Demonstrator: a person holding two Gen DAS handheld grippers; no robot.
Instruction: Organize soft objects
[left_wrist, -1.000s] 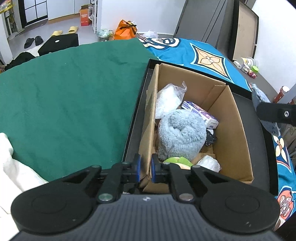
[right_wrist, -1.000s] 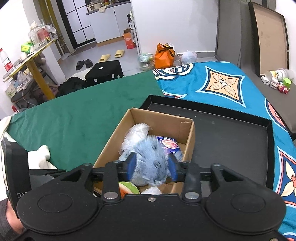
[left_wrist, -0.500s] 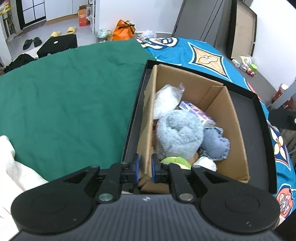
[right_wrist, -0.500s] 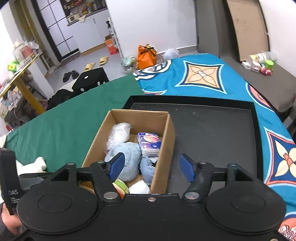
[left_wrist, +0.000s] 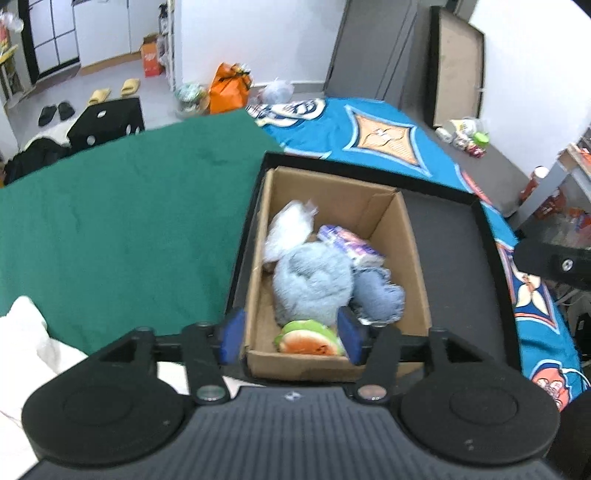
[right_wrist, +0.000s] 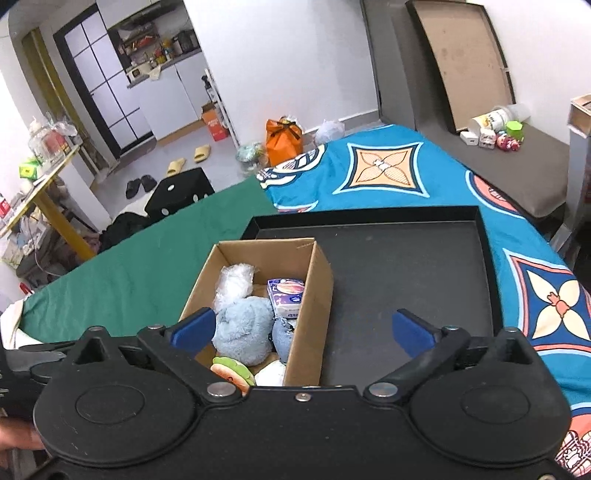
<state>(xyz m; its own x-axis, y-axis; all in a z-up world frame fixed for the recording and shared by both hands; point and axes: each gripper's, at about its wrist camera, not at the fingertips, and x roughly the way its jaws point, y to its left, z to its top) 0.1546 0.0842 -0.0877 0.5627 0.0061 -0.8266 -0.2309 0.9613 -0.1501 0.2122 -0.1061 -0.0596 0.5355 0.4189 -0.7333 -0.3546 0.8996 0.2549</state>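
A cardboard box (left_wrist: 413, 254) (right_wrist: 314, 295) stands in the left part of a black tray (left_wrist: 458, 258) (right_wrist: 406, 273). Inside lie a fluffy light-blue plush (left_wrist: 314, 284) (right_wrist: 243, 328), a blue denim piece (left_wrist: 376, 295) (right_wrist: 282, 338), a clear plastic bag (left_wrist: 290, 229) (right_wrist: 234, 282), a tissue pack (left_wrist: 351, 245) (right_wrist: 286, 297) and a watermelon-slice plush (left_wrist: 308, 338) (right_wrist: 232, 373). My left gripper (left_wrist: 290, 336) is open and empty above the box's near end. My right gripper (right_wrist: 303, 328) is wide open and empty above the box's right wall.
The tray lies on a bed with a green cloth (left_wrist: 122, 221) to the left and a blue patterned sheet (right_wrist: 388, 173) behind and right. A white cloth (left_wrist: 33, 347) lies at the near left. Small items (right_wrist: 495, 133) stand on a grey ledge at the far right.
The right gripper opened, dropped the denim piece into the box beside the plush, and pulled up and back. The left gripper let go of the box wall, opened, and rose.
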